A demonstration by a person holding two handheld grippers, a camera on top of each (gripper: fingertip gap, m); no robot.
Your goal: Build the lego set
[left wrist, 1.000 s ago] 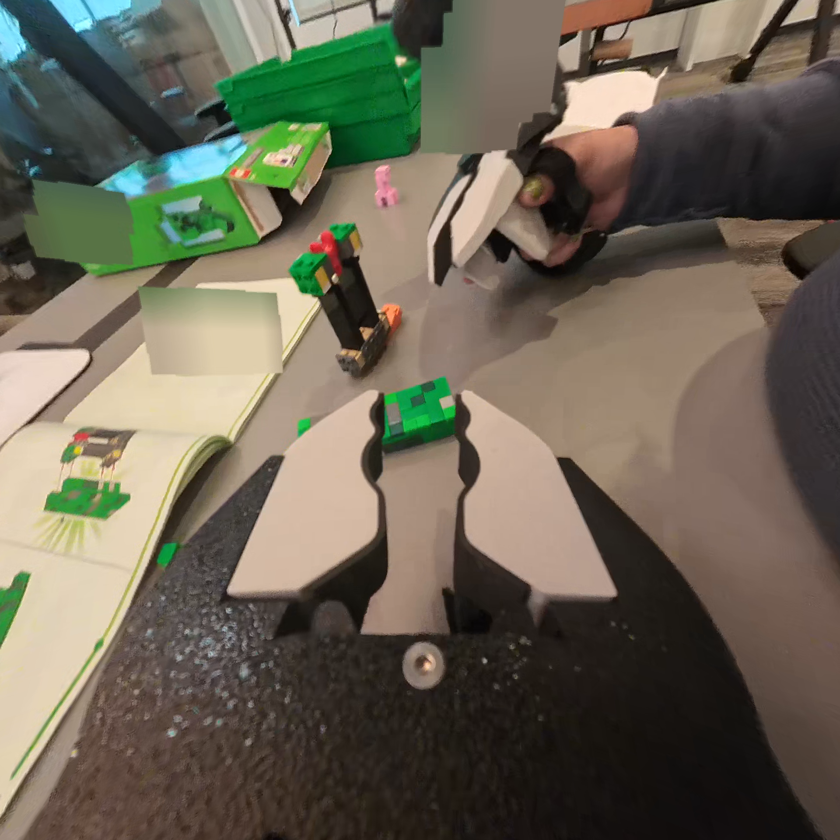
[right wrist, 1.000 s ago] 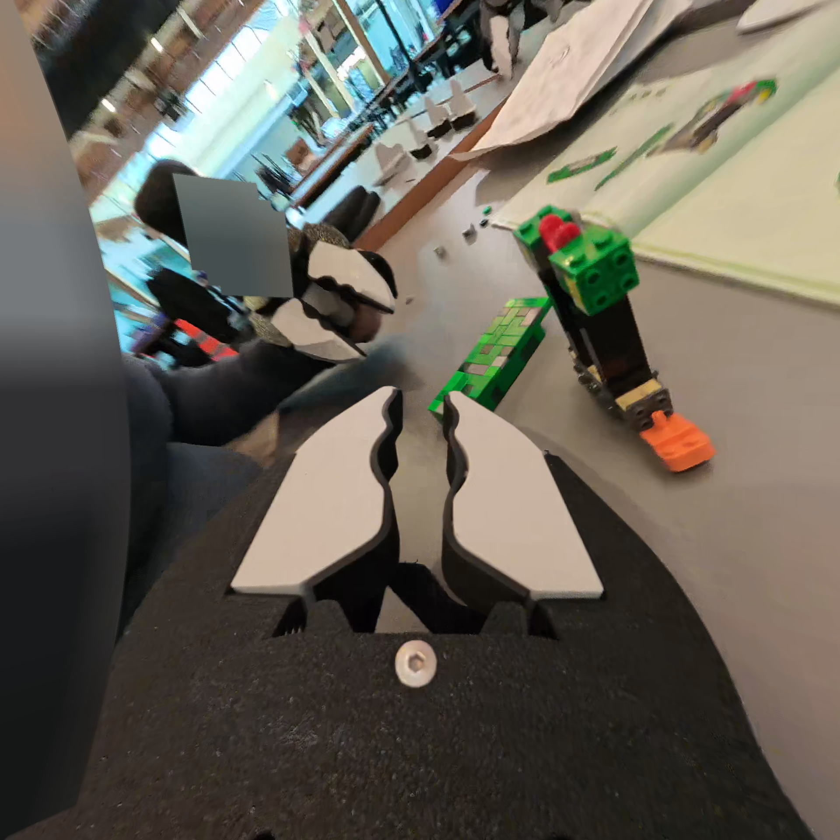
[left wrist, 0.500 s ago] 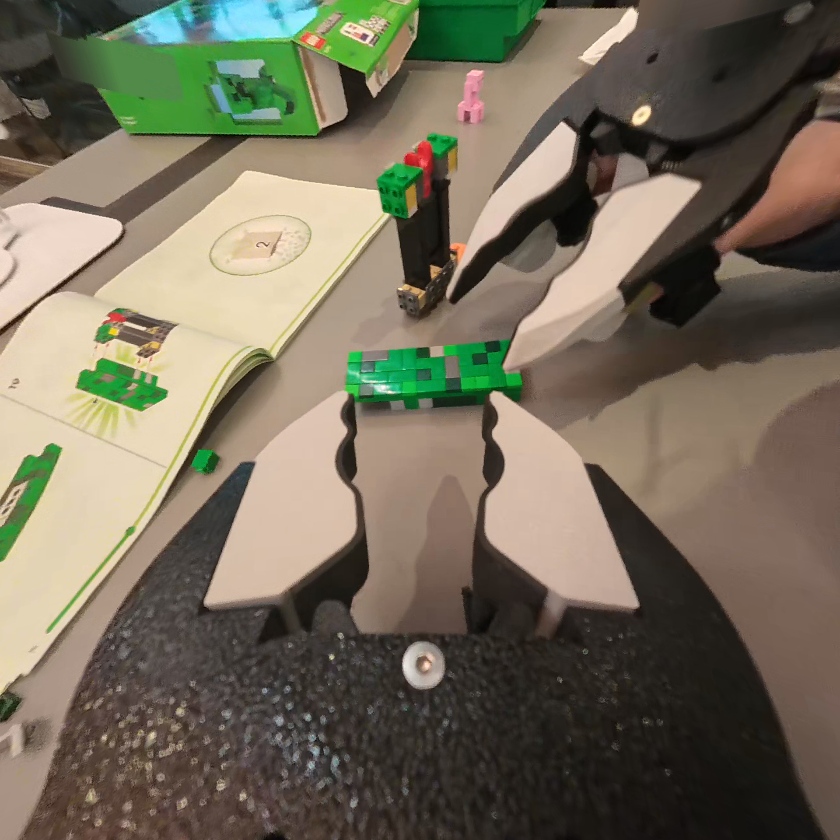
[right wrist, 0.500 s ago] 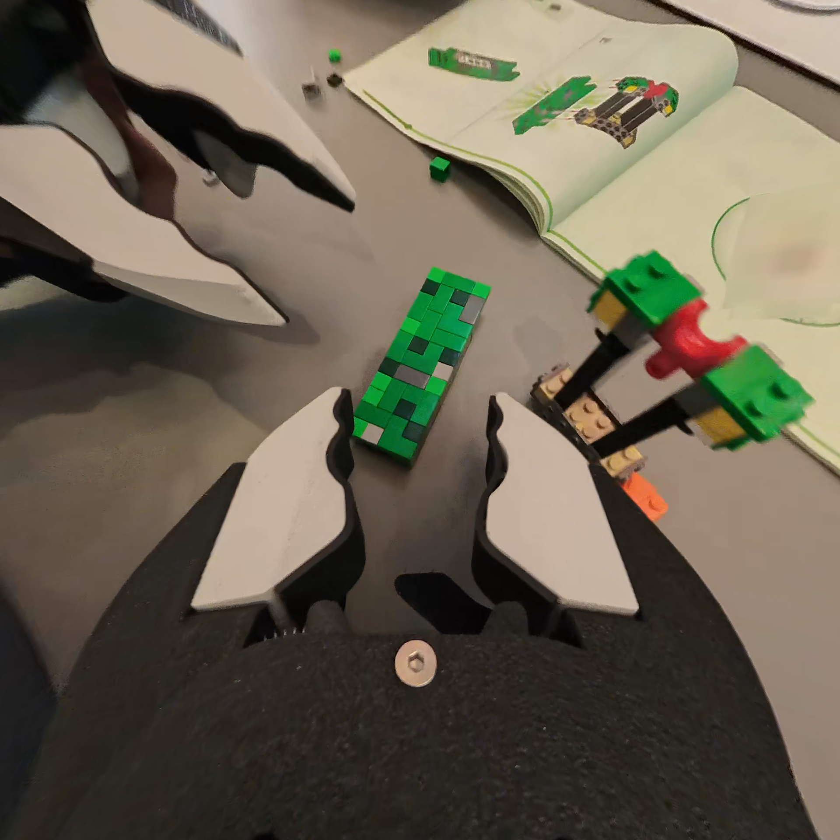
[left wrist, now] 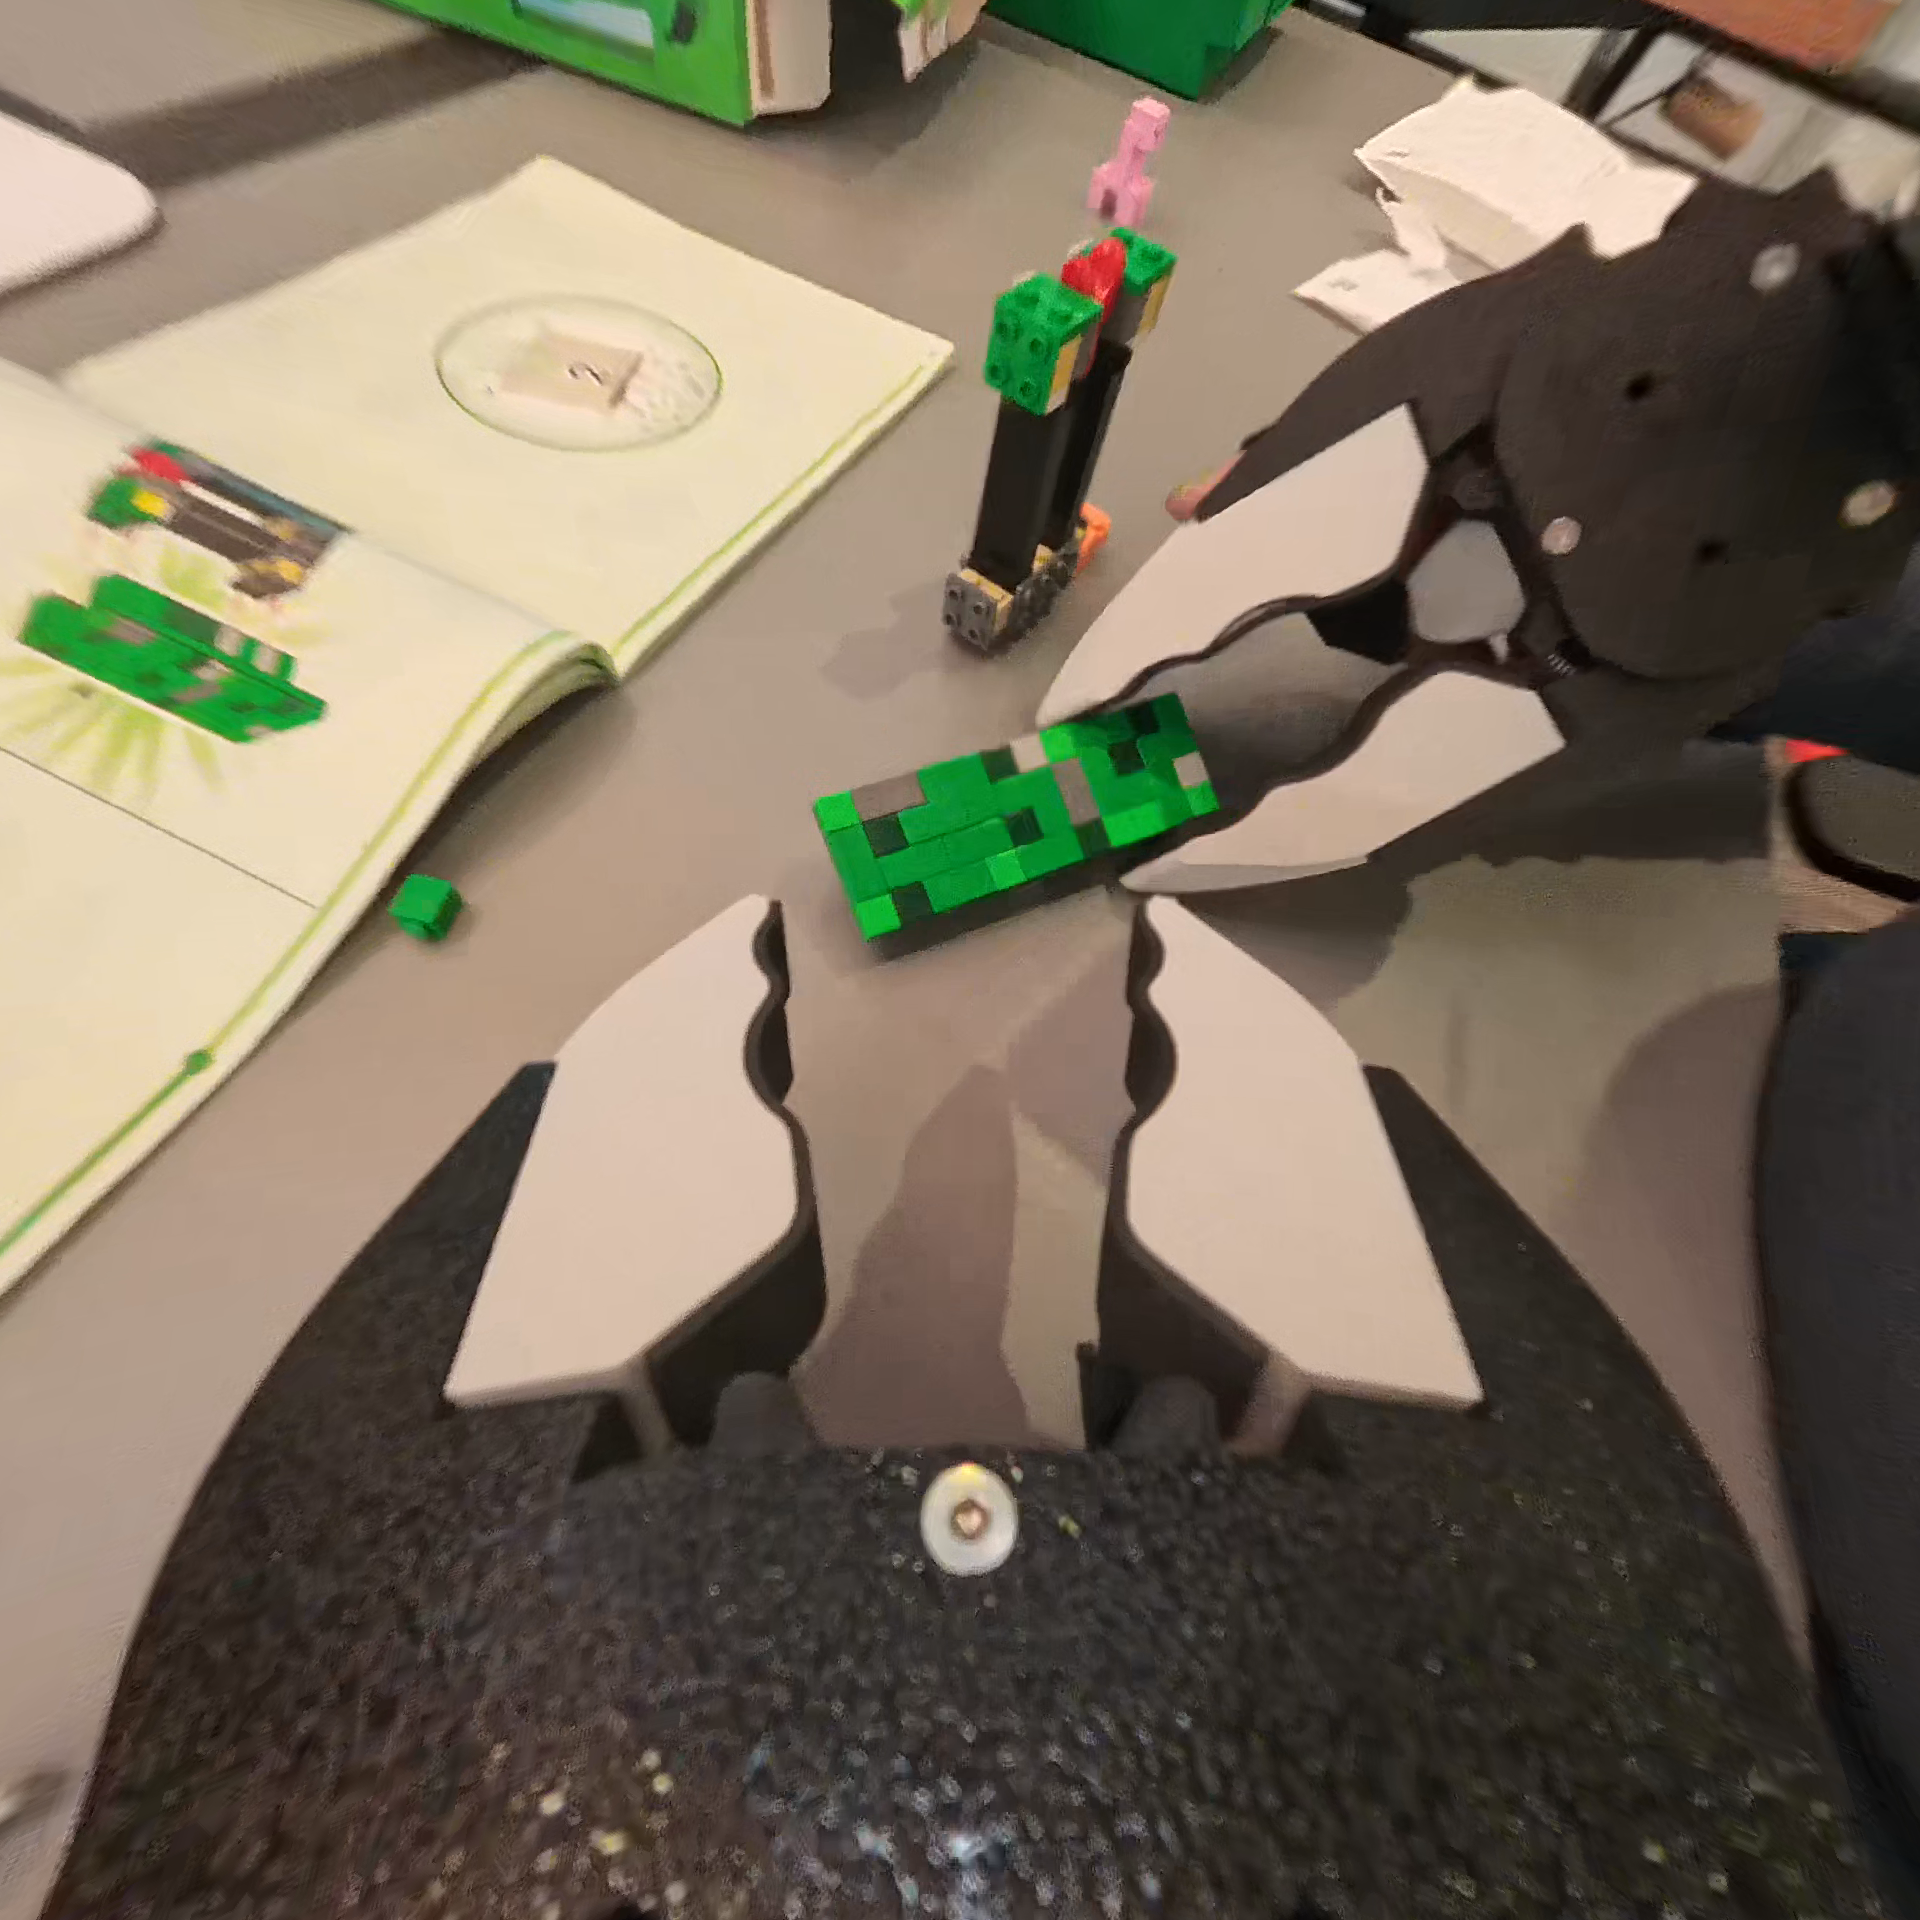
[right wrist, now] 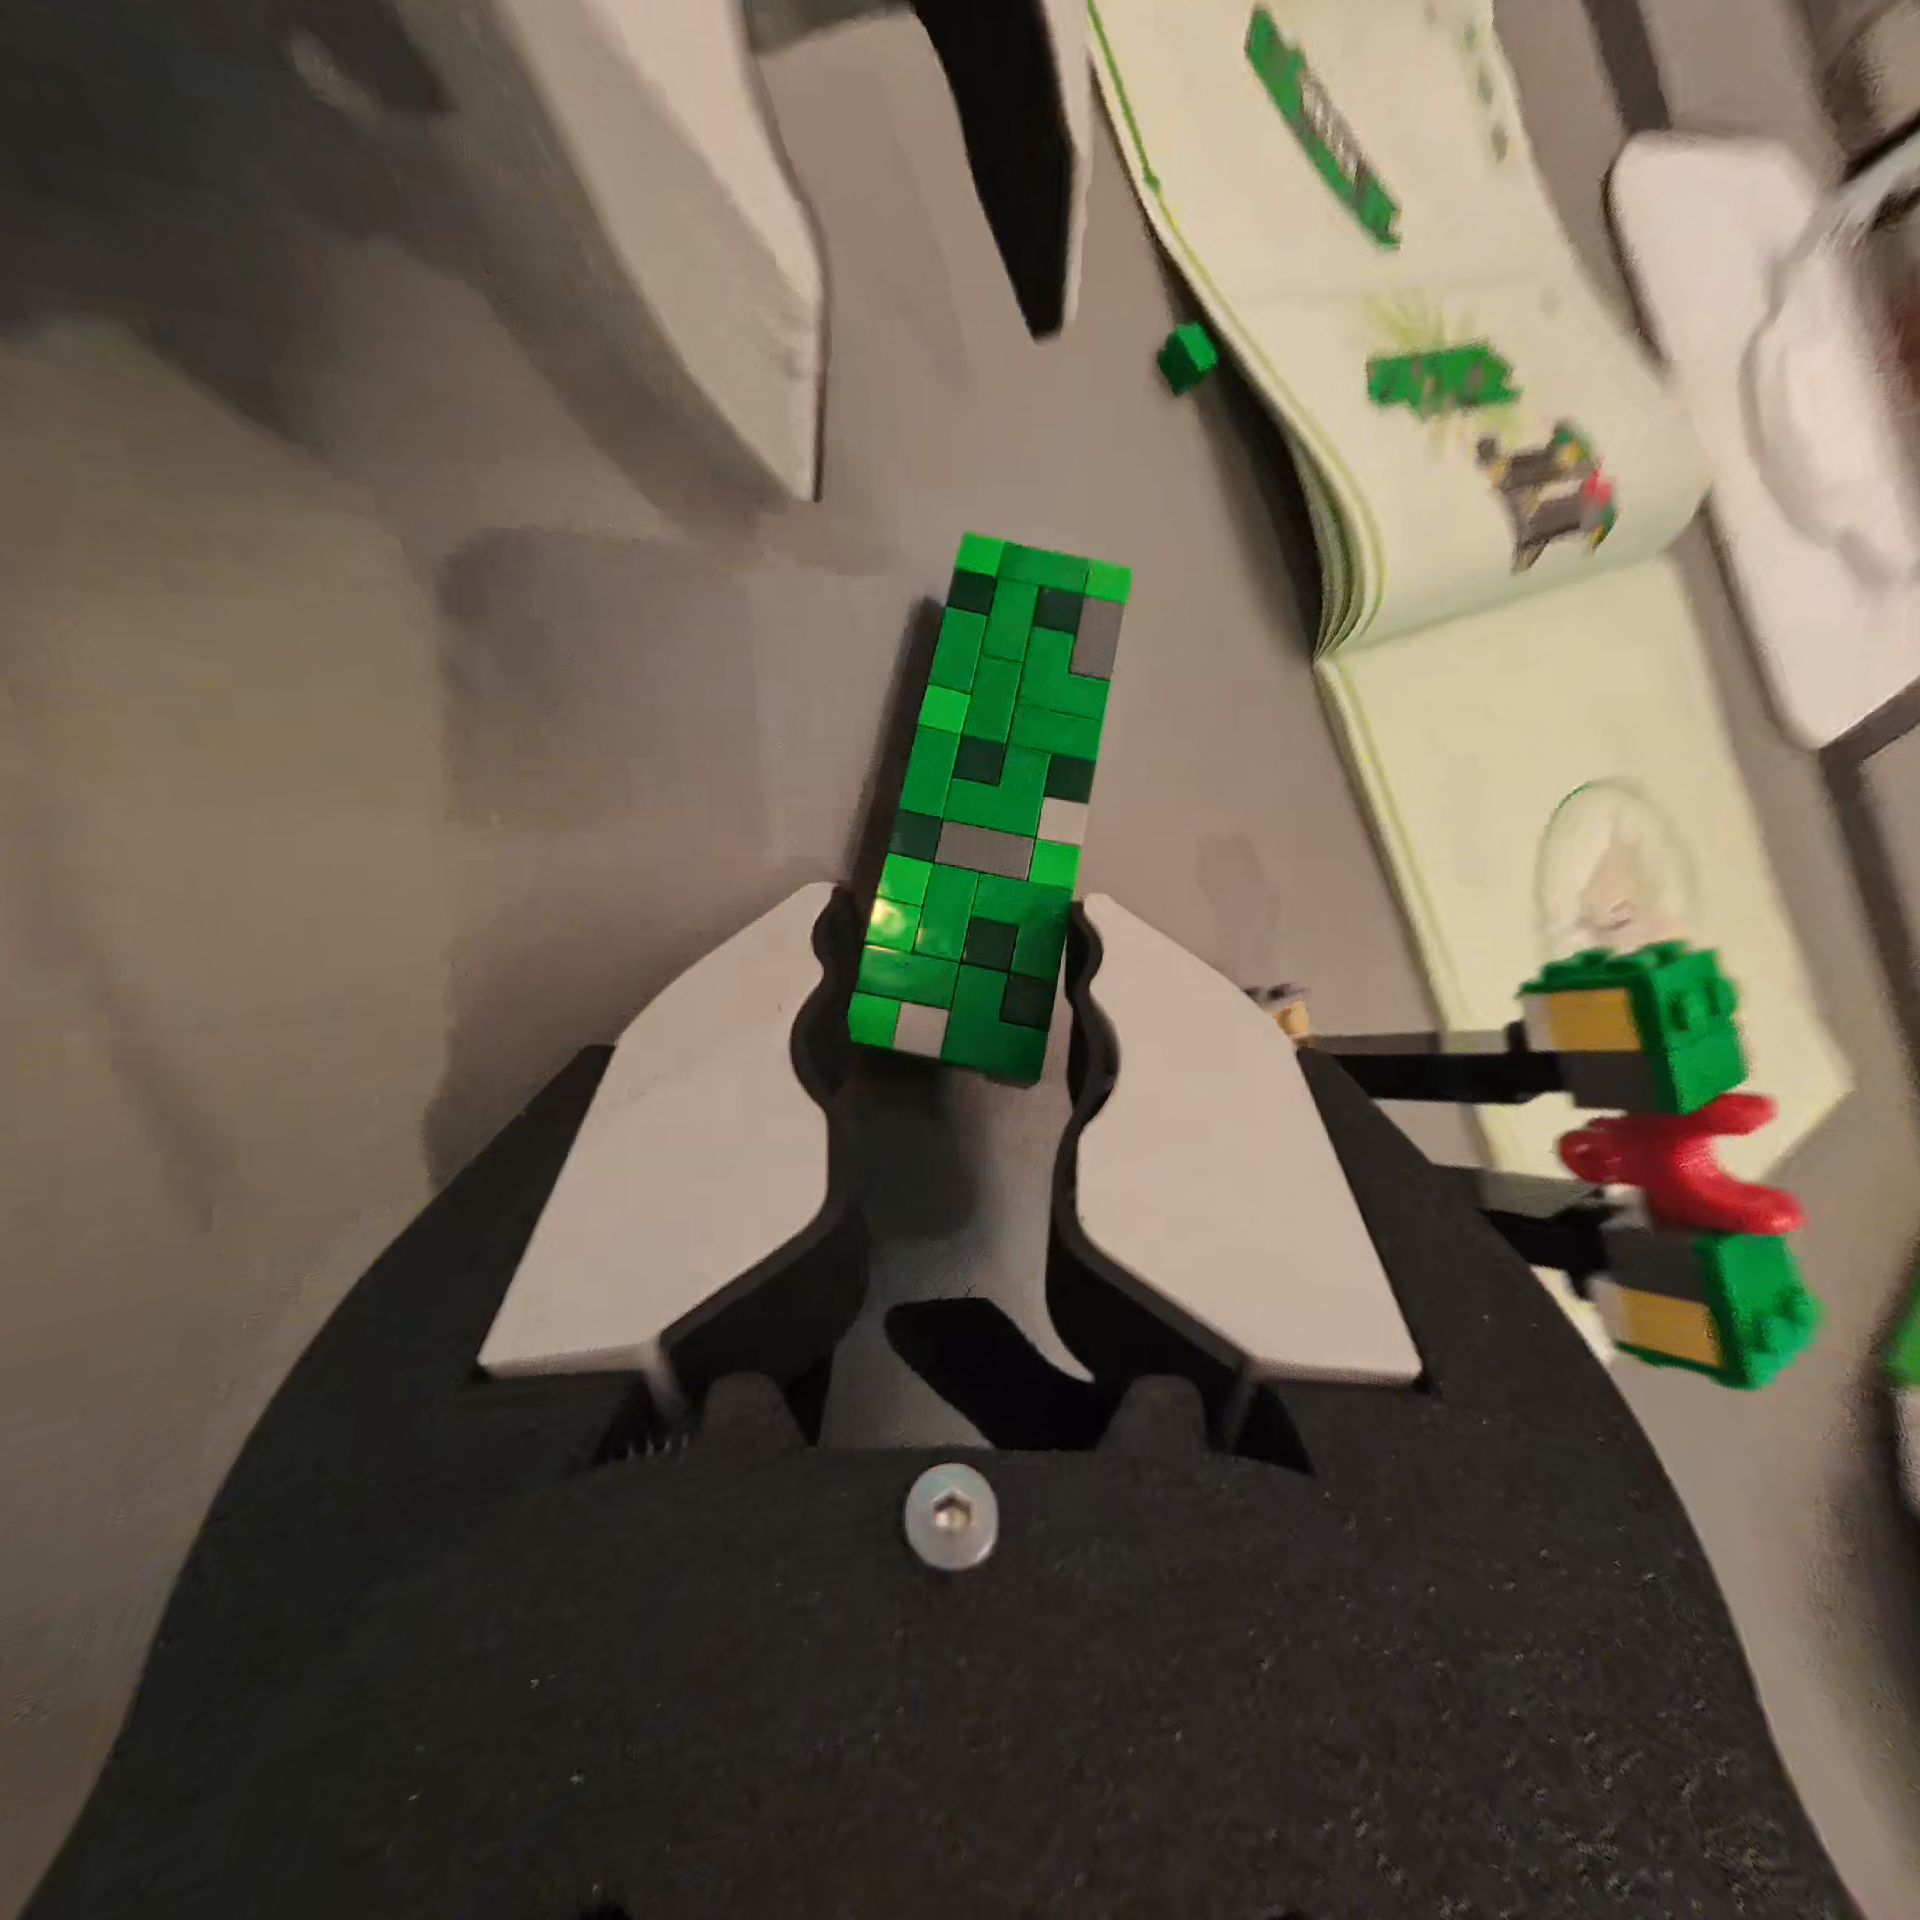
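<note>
Green tiled slab (right wrist: 992, 821) lies mid-frame on the grey counter (left wrist: 727, 790), long axis running straight out from the right tongs (right wrist: 961, 935), which pinch its near end. Left tongs (left wrist: 956, 925) hang open and empty just short of its other end.

Facing close views, shared green slab (left wrist: 1013, 816)

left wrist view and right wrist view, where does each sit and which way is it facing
Left wrist view: on the left claw, open, facing the green slab and right claw gripping it.
Right wrist view: on the right claw, looking along the slab; left claw's fingers beyond.
Shared: slab, black pillar model, instruction booklet.
</note>
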